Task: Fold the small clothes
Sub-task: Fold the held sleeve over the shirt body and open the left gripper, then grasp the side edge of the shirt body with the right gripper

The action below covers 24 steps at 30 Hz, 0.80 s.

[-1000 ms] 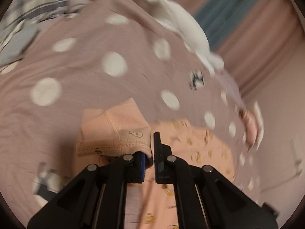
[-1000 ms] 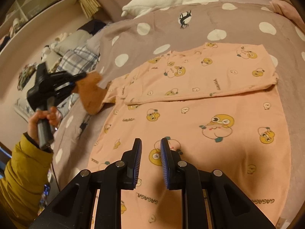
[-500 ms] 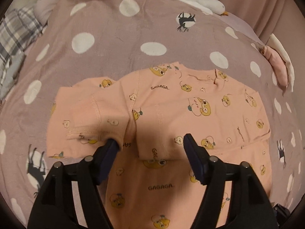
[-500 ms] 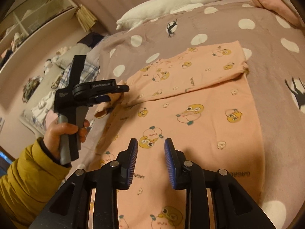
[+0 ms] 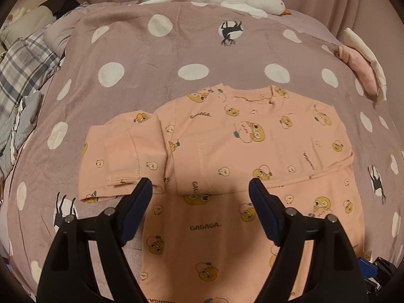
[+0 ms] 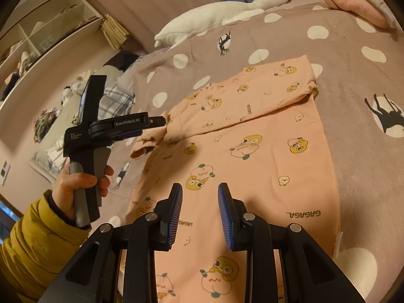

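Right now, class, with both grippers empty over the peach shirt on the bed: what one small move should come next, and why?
Probably lower the open left gripper onto the folded-back sleeve and press it flat. Its jaws have just been opening with nothing between them, and the sleeve lies rumpled, its cuff curling up off the peach shirt. The right gripper hovers empty over the hem.

The shirt [image 5: 252,156] is showing soft matt cotton cloth with stitched seams. The blanket [image 5: 151,58] under it is looking like smooth, slightly fuzzy fabric. The toy goose [image 6: 217,16] is looking plush. The left gripper [image 5: 200,189] is showing matt black plastic, dark ribbed pads and shiny metal pins. The sleeve [image 6: 38,237] is looking like padded cloth.
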{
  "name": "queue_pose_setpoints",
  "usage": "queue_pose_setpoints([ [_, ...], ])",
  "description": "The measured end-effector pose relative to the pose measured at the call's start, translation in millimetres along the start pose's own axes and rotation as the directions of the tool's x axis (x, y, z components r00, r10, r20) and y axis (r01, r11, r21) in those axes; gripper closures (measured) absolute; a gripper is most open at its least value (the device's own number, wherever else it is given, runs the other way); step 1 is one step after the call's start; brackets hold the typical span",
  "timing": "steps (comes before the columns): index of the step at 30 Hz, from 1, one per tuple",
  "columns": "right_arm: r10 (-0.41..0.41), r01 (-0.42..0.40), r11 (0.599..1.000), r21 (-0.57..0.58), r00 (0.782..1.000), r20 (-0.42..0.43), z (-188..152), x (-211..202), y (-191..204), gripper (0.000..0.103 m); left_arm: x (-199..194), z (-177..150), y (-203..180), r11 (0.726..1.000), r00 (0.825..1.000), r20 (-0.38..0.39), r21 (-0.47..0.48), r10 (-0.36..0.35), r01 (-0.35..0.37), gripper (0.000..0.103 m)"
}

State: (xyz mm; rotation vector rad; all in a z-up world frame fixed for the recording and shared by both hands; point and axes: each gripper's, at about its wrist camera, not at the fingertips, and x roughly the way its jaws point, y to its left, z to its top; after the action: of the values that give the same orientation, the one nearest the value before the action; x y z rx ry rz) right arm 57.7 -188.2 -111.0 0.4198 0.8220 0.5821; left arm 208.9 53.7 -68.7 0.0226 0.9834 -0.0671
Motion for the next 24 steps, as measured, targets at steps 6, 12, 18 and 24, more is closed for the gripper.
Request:
queue_pose_setpoints([
  [6, 0.000, 0.000, 1.000, 0.004, 1.000, 0.005, -2, -3, 1, 0.071, 8, -4, -4, 1.000, 0.997, -0.076, 0.008, 0.003, -0.003, 0.014],
  [12, -0.002, 0.002, 1.000, 0.009, 1.000, 0.007, -5, -7, -2, 0.070, 12, -12, 2, 0.996, 0.984, -0.169, -0.075, -0.056, 0.044, 0.014],
  [18, -0.008, 0.008, 1.000, 0.016, 1.000, 0.009, -6, -10, -3, 0.070, -13, -27, 10, 0.991, 0.987, -0.119, -0.085, -0.110, 0.101, 0.003],
  [24, -0.021, 0.021, 1.000, 0.000, 1.000, 0.006, -7, -12, 1, 0.070, -34, -51, 38, 0.979, 0.987, -0.055, -0.145, -0.150, 0.141, 0.001],
])
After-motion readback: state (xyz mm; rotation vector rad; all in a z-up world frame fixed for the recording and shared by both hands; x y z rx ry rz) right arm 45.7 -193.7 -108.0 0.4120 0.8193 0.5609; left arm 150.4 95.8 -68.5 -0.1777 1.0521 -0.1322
